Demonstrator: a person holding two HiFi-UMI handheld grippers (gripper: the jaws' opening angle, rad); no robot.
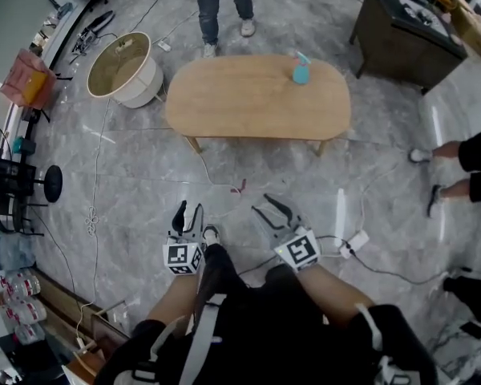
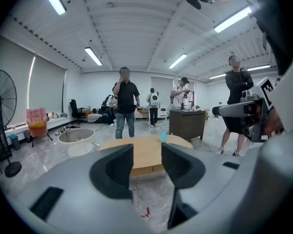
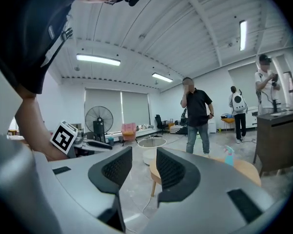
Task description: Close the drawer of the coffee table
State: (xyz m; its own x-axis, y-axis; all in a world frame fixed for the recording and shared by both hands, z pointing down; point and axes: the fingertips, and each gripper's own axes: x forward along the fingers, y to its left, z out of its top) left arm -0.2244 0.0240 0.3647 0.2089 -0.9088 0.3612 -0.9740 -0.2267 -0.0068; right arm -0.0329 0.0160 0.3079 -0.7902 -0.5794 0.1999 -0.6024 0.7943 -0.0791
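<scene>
The oval wooden coffee table (image 1: pixel 248 103) stands on the marble floor ahead of me, with a blue spray bottle (image 1: pixel 301 69) on its far right part. No drawer shows sticking out of its near side. My left gripper (image 1: pixel 189 213) and right gripper (image 1: pixel 271 208) are held close to my body, well short of the table, both open and empty. In the left gripper view the table (image 2: pixel 146 150) and bottle (image 2: pixel 163 134) show past the left gripper (image 2: pixel 147 160). In the right gripper view the right gripper (image 3: pixel 139 167) points at the table (image 3: pixel 246 168) and bottle (image 3: pixel 228 156).
A person (image 1: pixel 223 6) stands just behind the table. A round white tub (image 1: pixel 128 69) sits at its left, a dark cabinet (image 1: pixel 409 30) at the back right. Another person's legs (image 1: pixel 457 167) are at the right. Cables and a power strip (image 1: pixel 354 243) lie on the floor near me.
</scene>
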